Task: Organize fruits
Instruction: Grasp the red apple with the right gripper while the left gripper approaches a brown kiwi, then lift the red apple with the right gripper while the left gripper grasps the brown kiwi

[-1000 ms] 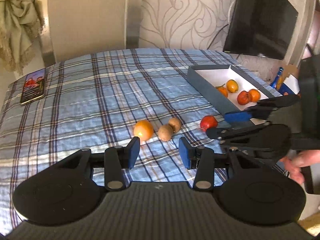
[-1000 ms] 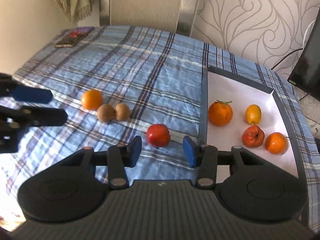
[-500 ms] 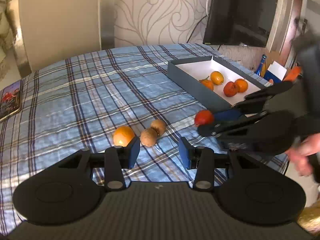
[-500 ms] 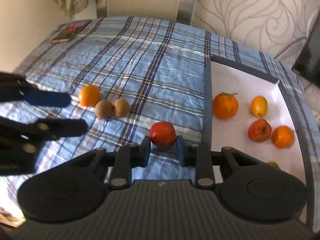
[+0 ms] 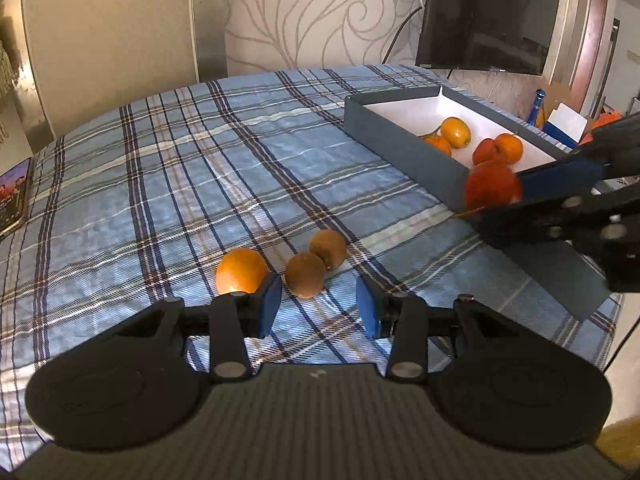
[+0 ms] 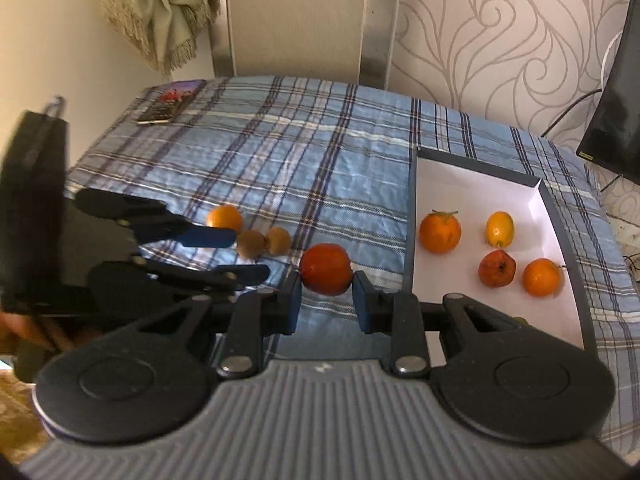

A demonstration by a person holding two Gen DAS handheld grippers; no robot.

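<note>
My right gripper is shut on a red fruit and holds it above the plaid cloth, just left of the grey box. The red fruit also shows in the left wrist view, in front of the box wall. The box holds several fruits: an orange, a yellow one, a red one. My left gripper is open and empty, just short of an orange and two brown fruits on the cloth.
A phone lies at the table's far left corner. A dark TV screen hangs behind the box. A beige cloth hangs on the wall. Boxes and a blue bottle stand beyond the table's right edge.
My right gripper closed on the red fruit and lifted it off the cloth toward the box. My left gripper stayed open and moved closer to the orange and brown fruits.
</note>
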